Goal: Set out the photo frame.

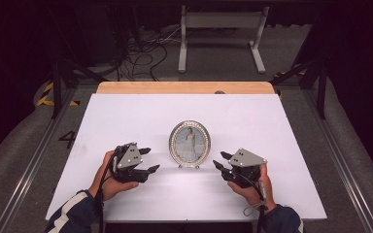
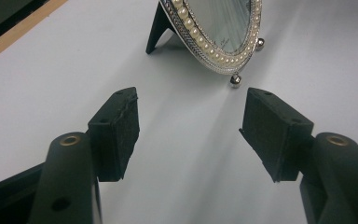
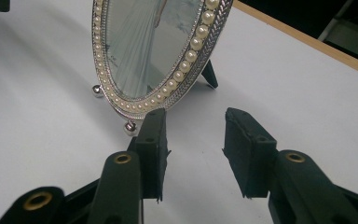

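1. picture frame point(image 1: 190, 143) stands upright on the white table point(image 1: 126, 111), propped by a rear leg and resting on small ball feet, likely so the photo faces the person.
2. left gripper point(image 1: 145, 160) sits just left of it, jaws moderately wide with nothing between them; the frame point(image 2: 214, 35) lies ahead of and beyond the jaw tips, apart from both.
3. right gripper point(image 1: 221, 161) flanks the other side, jaws partly open and empty; the frame's beaded rim point(image 3: 177, 74) is just ahead of its left jaw, very near; contact cannot be told.
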`<state>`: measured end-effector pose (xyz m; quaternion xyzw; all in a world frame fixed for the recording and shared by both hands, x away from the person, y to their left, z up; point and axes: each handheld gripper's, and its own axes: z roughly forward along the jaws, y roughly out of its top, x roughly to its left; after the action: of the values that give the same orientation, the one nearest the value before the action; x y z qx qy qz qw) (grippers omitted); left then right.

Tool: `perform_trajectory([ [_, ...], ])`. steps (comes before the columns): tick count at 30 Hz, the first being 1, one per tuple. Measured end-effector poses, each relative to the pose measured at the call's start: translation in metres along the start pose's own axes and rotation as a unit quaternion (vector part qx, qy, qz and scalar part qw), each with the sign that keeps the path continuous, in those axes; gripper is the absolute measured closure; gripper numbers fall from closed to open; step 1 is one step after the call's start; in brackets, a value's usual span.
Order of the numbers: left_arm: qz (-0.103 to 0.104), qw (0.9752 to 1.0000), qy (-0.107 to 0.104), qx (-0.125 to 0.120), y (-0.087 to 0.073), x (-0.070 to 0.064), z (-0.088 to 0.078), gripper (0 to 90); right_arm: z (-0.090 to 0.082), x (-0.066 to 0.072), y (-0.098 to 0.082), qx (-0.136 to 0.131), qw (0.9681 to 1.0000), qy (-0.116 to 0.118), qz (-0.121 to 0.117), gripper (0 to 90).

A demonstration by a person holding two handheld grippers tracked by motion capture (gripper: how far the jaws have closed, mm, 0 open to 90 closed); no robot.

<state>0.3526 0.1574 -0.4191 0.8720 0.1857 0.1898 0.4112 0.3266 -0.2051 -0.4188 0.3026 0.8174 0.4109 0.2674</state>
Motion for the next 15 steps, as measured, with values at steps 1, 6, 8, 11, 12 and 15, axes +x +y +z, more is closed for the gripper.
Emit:
perform_trajectory([
  [1, 0.000, 1.0000, 0.000, 0.000, 0.000, 0.000, 0.000, 35.4, 0.000, 0.000, 0.000, 0.000, 1.0000, 0.000, 0.000, 59.3],
  [6, 0.001, 1.0000, 0.004, 0.005, -0.004, 0.000, -0.003, 32.2, 0.001, -0.001, -0.001, 0.005, 1.0000, -0.005, -0.001, 53.0],
  [8, 0.003, 1.0000, 0.004, 0.007, -0.006, -0.001, -0.004, 31.2, 0.001, -0.001, -0.002, 0.007, 1.0000, -0.003, -0.003, 51.7],
  [11, 0.002, 0.9999, 0.004, 0.015, -0.010, -0.001, -0.005, 28.1, 0.001, -0.001, -0.004, 0.011, 0.9999, -0.007, -0.002, 46.7],
  [12, 0.004, 0.9998, 0.007, 0.018, -0.011, -0.001, -0.006, 26.8, 0.001, -0.002, -0.005, 0.011, 0.9999, -0.005, -0.002, 45.1],
  [15, 0.002, 0.9998, 0.007, 0.019, -0.015, -0.001, -0.007, 24.6, 0.000, -0.001, -0.007, 0.015, 0.9999, -0.001, -0.008, 41.4],
])
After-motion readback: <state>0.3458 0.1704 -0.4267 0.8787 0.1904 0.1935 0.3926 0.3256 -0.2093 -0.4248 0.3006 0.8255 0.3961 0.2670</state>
